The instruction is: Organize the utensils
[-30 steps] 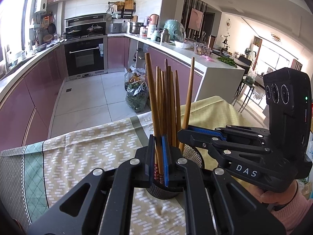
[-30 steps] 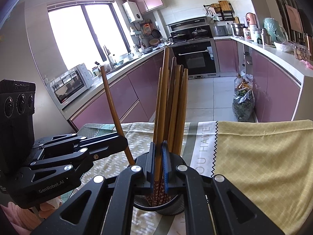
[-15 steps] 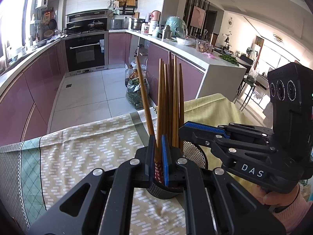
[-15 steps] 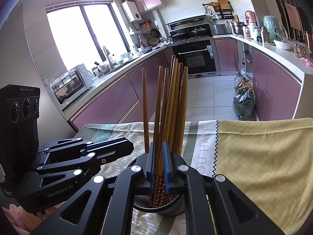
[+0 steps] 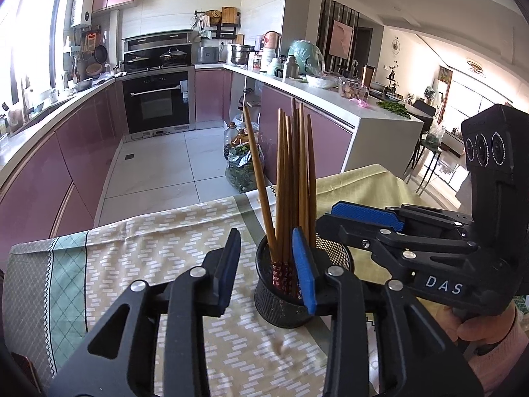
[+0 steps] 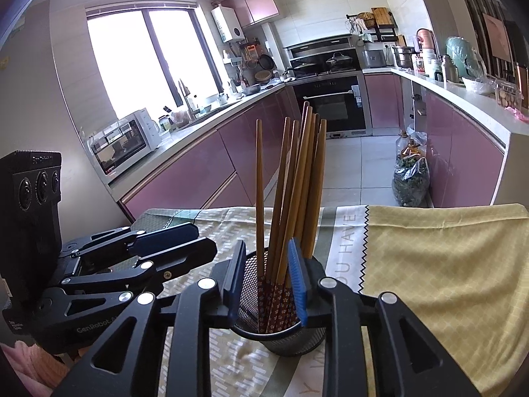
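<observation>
Several wooden chopsticks stand upright in a black mesh holder on the patterned tablecloth. My left gripper hovers at the holder's near rim. Its jaws are opening, and the chopsticks rise in the gap without the blue pads pressing them. My right gripper sits at the rim from the other side. Its jaws are opening too, with the chopsticks loose between them. Each gripper shows in the other's view, the right gripper and the left gripper.
The table's far edge drops to the tiled kitchen floor, where a bag of greens stands. Purple cabinets and counters line both sides. A hand in a pink sleeve holds the right gripper. Yellow cloth covers the table's right part.
Both grippers were shut on a chopstick each; their jaws have now parted. The two chopsticks have dropped into the holder and stand with the others.
</observation>
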The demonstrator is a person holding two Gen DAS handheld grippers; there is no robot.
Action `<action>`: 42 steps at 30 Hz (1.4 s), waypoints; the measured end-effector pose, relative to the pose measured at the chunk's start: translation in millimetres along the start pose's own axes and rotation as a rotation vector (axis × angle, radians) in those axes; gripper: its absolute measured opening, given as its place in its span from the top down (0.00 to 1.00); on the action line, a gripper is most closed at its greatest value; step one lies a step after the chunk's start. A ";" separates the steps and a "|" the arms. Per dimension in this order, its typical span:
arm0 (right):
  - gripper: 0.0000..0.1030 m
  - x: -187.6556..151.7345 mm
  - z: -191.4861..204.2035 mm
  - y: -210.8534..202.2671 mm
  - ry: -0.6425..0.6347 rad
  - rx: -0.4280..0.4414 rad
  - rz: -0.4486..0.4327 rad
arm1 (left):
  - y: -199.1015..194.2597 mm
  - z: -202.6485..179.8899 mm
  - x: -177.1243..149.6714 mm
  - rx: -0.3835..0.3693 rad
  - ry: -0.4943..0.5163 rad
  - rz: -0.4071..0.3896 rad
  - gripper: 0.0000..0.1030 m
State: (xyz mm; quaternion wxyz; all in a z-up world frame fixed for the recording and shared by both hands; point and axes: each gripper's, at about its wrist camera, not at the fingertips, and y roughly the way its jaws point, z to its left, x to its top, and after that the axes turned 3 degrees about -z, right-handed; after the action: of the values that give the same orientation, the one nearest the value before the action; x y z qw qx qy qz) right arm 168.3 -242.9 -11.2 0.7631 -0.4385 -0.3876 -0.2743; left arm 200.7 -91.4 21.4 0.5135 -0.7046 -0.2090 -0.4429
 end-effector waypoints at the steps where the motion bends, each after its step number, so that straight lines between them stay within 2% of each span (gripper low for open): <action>1: 0.64 -1.0 0.9 -3.2 -0.002 -0.003 -0.005 | -4.2 1.2 -2.3 0.013 -0.003 -0.010 0.56; 3: 0.56 -3.7 2.8 -8.5 -0.010 -0.017 -0.020 | -13.0 3.5 -8.3 0.033 -0.008 -0.027 0.48; 5: 0.45 -7.2 5.5 -14.5 -0.021 -0.031 -0.037 | -23.9 7.4 -14.3 0.059 -0.013 -0.048 0.33; 7: 0.37 -11.2 8.8 -19.8 -0.033 -0.043 -0.051 | -33.8 11.4 -20.7 0.087 -0.020 -0.070 0.25; 8: 0.30 -13.8 10.9 -22.1 -0.042 -0.050 -0.057 | -38.8 13.3 -24.1 0.095 -0.023 -0.077 0.17; 10: 0.25 -19.3 15.1 -26.4 -0.060 -0.064 -0.068 | -50.6 17.1 -31.0 0.127 -0.033 -0.109 0.06; 12: 0.20 -24.5 19.2 -29.8 -0.072 -0.075 -0.073 | -61.7 20.0 -37.3 0.156 -0.034 -0.132 0.06; 13: 0.14 -27.7 21.7 -31.8 -0.079 -0.083 -0.079 | -67.0 22.5 -39.8 0.170 -0.039 -0.141 0.06; 15: 0.13 -33.3 26.8 -35.8 -0.091 -0.091 -0.096 | -76.2 26.7 -43.5 0.187 -0.056 -0.156 0.06; 17: 0.07 -38.9 34.1 -40.4 -0.113 -0.106 -0.115 | -86.4 29.9 -49.5 0.212 -0.061 -0.179 0.06; 30: 0.06 -70.4 75.1 -68.2 -0.212 -0.183 -0.291 | -141.7 27.1 -80.5 0.344 -0.078 -0.341 0.06; 42: 0.06 -84.7 91.4 -79.9 -0.221 -0.193 -0.340 | -177.0 15.4 -100.6 0.388 -0.064 -0.415 0.06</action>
State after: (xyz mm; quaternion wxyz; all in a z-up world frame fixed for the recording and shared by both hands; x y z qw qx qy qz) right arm 29.1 -192.7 -16.4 0.6133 -0.4651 -0.5090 -0.3852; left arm 22.1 6.9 31.1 0.5304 -0.5489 -0.4458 -0.4676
